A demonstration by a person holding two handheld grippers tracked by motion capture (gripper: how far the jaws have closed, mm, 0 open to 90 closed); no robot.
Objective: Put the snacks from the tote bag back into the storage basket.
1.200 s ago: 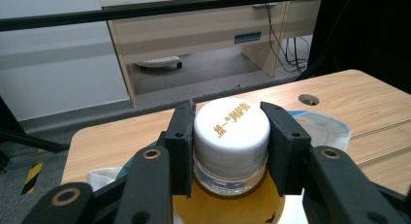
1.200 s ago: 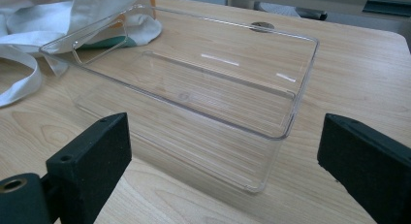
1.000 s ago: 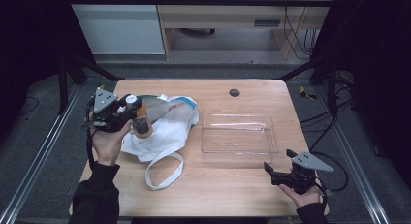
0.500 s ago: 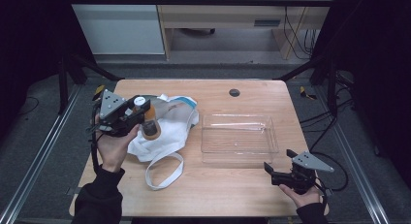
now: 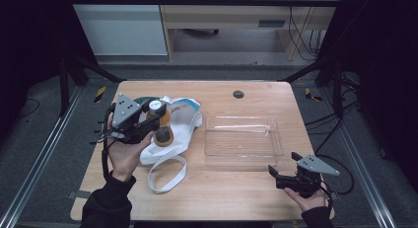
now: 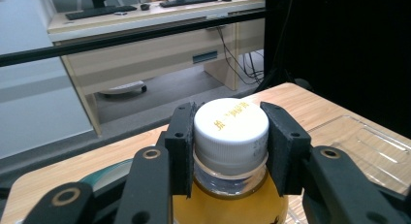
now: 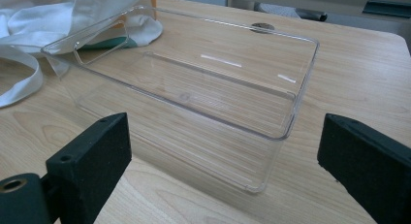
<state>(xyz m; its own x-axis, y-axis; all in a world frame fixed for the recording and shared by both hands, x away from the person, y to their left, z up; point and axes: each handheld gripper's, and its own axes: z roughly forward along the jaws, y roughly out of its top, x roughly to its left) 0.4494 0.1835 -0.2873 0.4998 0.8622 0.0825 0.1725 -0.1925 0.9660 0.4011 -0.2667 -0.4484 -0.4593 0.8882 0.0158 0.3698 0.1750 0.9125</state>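
Wooden table (image 5: pixel 222 188), bottle lifted above a white cloth bag (image 5: pixel 180 134).
Left gripper (image 6: pixel 231 151) clamps the white cap of an orange-filled clear plastic bottle (image 6: pixel 231 132), held over the bag; right gripper (image 7: pixel 225 170) rests wide apart, empty, near a clear plastic tray (image 7: pixel 291 117).

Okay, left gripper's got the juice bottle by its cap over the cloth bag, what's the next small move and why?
Probably carry the bottle sideways toward the clear tray. The left gripper is shut on its white cap and holds it above the white bag; the tray beside the bag is empty, and the right gripper waits open at its near edge.
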